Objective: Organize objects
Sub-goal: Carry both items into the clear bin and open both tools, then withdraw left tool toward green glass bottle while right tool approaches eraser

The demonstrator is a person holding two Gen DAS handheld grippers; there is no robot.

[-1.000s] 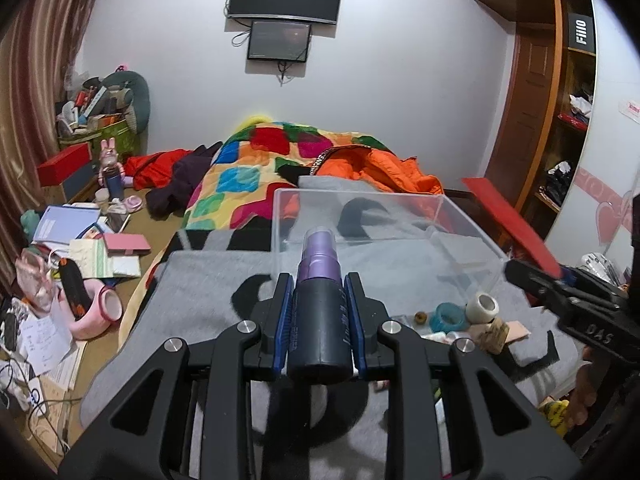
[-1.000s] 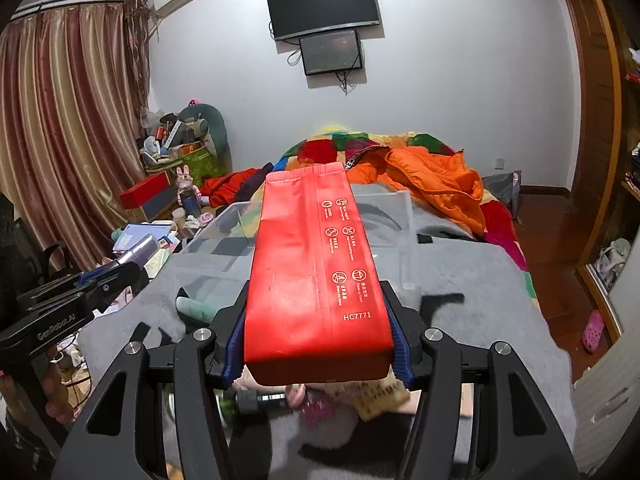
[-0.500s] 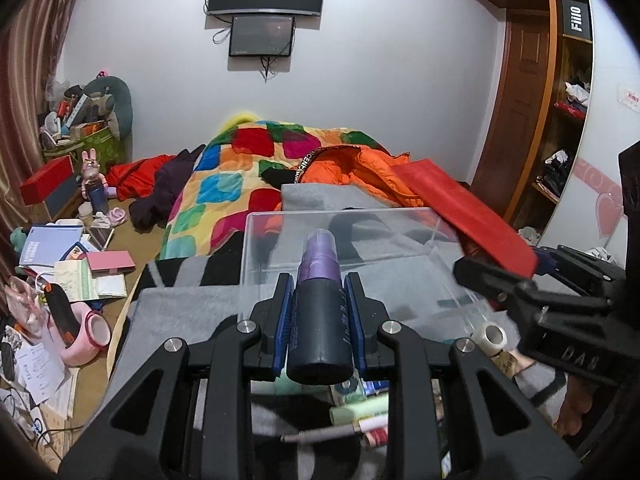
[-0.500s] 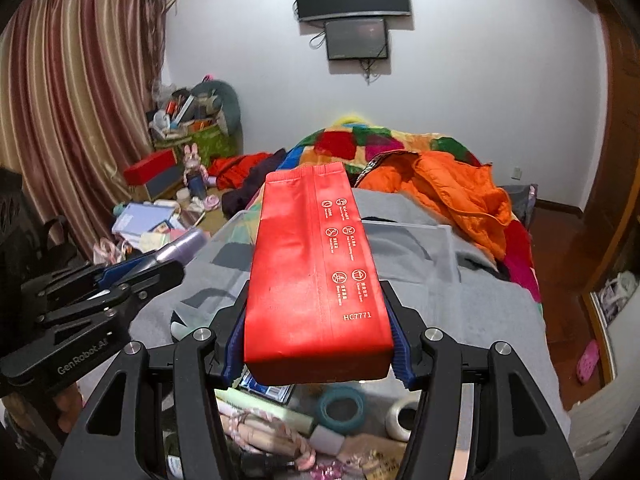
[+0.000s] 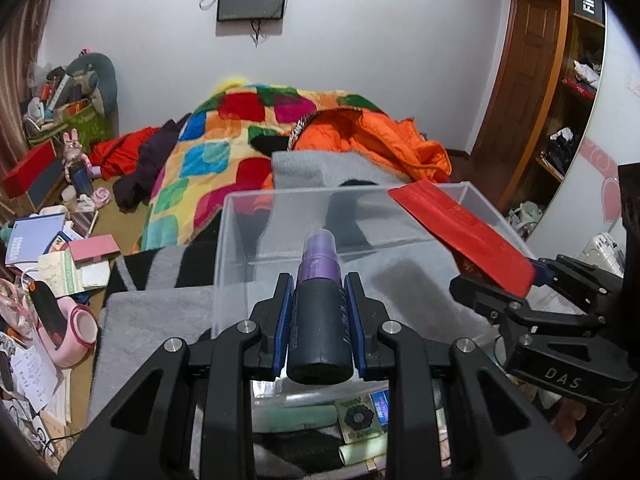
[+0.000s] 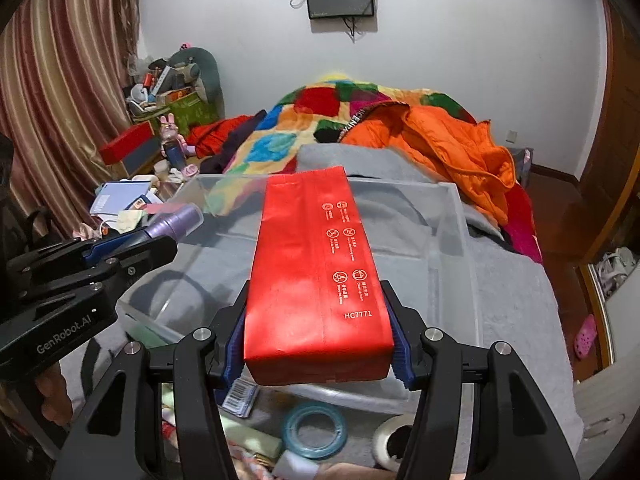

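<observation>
My left gripper [image 5: 320, 320] is shut on a black bottle with a purple cap [image 5: 319, 320], held over the near edge of a clear plastic bin [image 5: 256, 232] on the grey blanket. My right gripper [image 6: 318, 344] is shut on a flat red packet [image 6: 316, 264], held over the same bin [image 6: 452, 216]. The packet [image 5: 460, 232] and right gripper [image 5: 532, 284] show at the right of the left wrist view. The bottle [image 6: 176, 220] and left gripper [image 6: 120, 252] show at the left of the right wrist view.
Small items lie on the blanket below the grippers: a teal tape ring [image 6: 314, 428], a white tape roll [image 6: 394, 436], green tubes [image 5: 296, 418]. A colourful quilt [image 5: 208, 160] and orange jacket [image 5: 384, 144] lie behind the bin. Clutter [image 5: 52, 260] covers the floor at left.
Both grippers have moved forward towards the bin with their loads. The bin now looks nearer and larger, and the packet and bottle reach over it.
</observation>
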